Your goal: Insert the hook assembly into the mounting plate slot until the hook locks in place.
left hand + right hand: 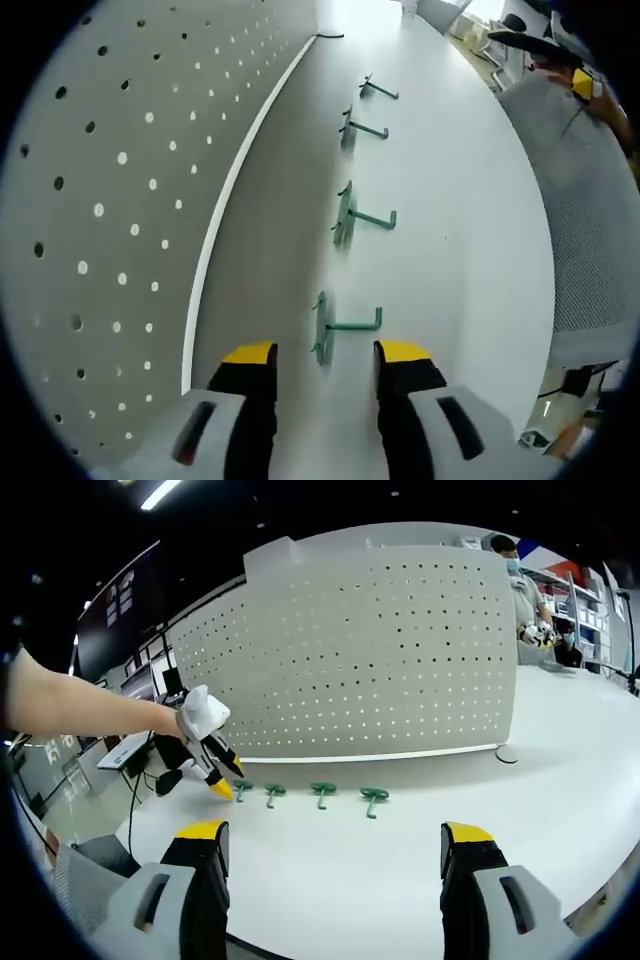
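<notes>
Left gripper view looks along a white table (pixel 470 230) with a grey pegboard panel (pixel 120 200) standing along one side, its face dotted with round holes. Four green hook assemblies lie in a row on the table, near the foot of the panel but not touching it: the nearest hook assembly (pixel 335 326) sits just ahead of the left gripper (pixel 325 352), between the lines of its two yellow-tipped jaws, which stand apart with nothing held. Beyond it come the second hook assembly (pixel 352 214), the third hook assembly (pixel 355 128) and the farthest hook assembly (pixel 372 89), each a flat base with a thin bent arm reaching out over the table. A grey mesh chair back (pixel 590 250) stands past the far edge of the table. Right gripper view faces the pegboard panel (pixel 380 650) square on, with the right gripper (pixel 333 832) held well back from it, jaws wide apart and empty. The four hooks show as a small row (pixel 320 792) on the table (pixel 400 860) in front of the panel, and the left gripper (pixel 220 785), carried by a person's bare arm (pixel 80 710), hangs at the row's end with its tips at the end hook. A person (pixel 522 590) stands behind the panel's far corner.
</notes>
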`<state>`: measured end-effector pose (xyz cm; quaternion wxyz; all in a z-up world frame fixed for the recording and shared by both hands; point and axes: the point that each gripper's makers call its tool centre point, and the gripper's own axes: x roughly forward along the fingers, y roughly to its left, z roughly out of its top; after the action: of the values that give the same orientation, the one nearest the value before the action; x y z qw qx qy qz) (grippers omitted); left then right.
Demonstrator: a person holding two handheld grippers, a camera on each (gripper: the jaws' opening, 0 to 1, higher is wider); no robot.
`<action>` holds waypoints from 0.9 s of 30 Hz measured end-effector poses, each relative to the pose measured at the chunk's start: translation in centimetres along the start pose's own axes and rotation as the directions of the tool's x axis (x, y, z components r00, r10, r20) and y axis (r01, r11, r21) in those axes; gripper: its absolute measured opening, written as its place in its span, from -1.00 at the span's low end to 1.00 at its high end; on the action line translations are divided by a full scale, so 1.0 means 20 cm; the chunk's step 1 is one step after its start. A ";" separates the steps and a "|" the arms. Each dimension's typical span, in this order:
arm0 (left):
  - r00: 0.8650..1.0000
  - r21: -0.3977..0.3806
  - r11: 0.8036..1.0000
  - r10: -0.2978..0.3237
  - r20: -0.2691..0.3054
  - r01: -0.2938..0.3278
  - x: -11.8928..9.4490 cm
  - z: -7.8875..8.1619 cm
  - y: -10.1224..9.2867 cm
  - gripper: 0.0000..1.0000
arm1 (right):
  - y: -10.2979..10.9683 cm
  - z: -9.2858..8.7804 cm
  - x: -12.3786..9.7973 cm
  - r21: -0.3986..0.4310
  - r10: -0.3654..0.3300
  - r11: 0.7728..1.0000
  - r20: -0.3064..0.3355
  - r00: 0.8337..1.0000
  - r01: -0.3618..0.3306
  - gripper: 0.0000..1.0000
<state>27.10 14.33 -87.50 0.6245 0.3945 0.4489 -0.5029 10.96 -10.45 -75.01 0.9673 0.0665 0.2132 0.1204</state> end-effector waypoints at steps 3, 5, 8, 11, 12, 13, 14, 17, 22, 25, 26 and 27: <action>1.000 0.005 1.000 0.002 -0.003 -0.002 0.00 0.00 0.00 -0.22 | 0.00 0.00 0.00 0.002 0.000 1.000 0.002 1.000 0.000 0.68; 1.000 0.006 1.000 0.002 -0.008 -0.002 0.01 0.00 0.00 -0.24 | 0.00 0.00 0.00 0.001 0.001 1.000 0.002 1.000 -0.001 0.68; 1.000 0.009 1.000 0.011 -0.005 -0.011 0.01 0.00 0.01 -0.26 | 0.00 0.00 0.00 0.000 0.003 1.000 -0.002 1.000 -0.003 0.67; 1.000 0.013 1.000 0.023 -0.006 -0.023 0.01 0.01 0.02 -0.34 | 0.00 0.00 0.00 -0.001 0.004 1.000 0.000 1.000 -0.004 0.67; 1.000 0.011 1.000 0.017 -0.009 -0.017 0.01 0.01 0.01 -0.35 | 0.00 0.00 0.00 -0.001 0.005 1.000 -0.001 1.000 -0.005 0.66; 1.000 0.011 1.000 0.017 -0.010 -0.017 0.01 0.01 0.01 -0.35 | 0.00 0.00 0.00 -0.001 0.005 1.000 -0.002 1.000 -0.005 0.66; 1.000 0.012 1.000 0.016 -0.014 -0.016 0.01 0.01 0.01 -0.35 | 0.00 0.00 0.00 -0.001 0.004 1.000 -0.001 1.000 -0.004 0.66; 1.000 0.013 1.000 0.013 -0.021 -0.013 0.02 0.00 0.00 -0.38 | 0.00 0.00 0.00 0.002 0.002 1.000 0.001 1.000 -0.002 0.66; 1.000 0.019 1.000 0.011 -0.029 -0.011 0.02 0.00 -0.01 -0.40 | 0.01 0.00 0.00 -0.001 0.005 1.000 0.004 1.000 -0.005 0.64; 1.000 0.019 1.000 0.014 -0.028 -0.013 0.02 0.00 0.00 -0.45 | 0.00 0.01 -0.01 -0.001 0.002 1.000 0.012 1.000 -0.002 0.64; 0.999 0.018 1.000 0.015 -0.029 -0.015 0.02 0.00 0.00 -0.46 | 0.00 0.01 -0.01 -0.002 0.002 1.000 0.013 1.000 -0.002 0.63; 0.999 0.019 1.000 0.016 -0.032 -0.015 0.02 0.00 0.00 -0.50 | 0.00 0.01 -0.01 -0.004 0.003 1.000 0.012 1.000 -0.003 0.63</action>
<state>27.15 14.20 -87.89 0.6175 0.4117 0.4509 -0.4957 10.94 -10.42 -74.73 0.9685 0.0658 0.2069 0.1220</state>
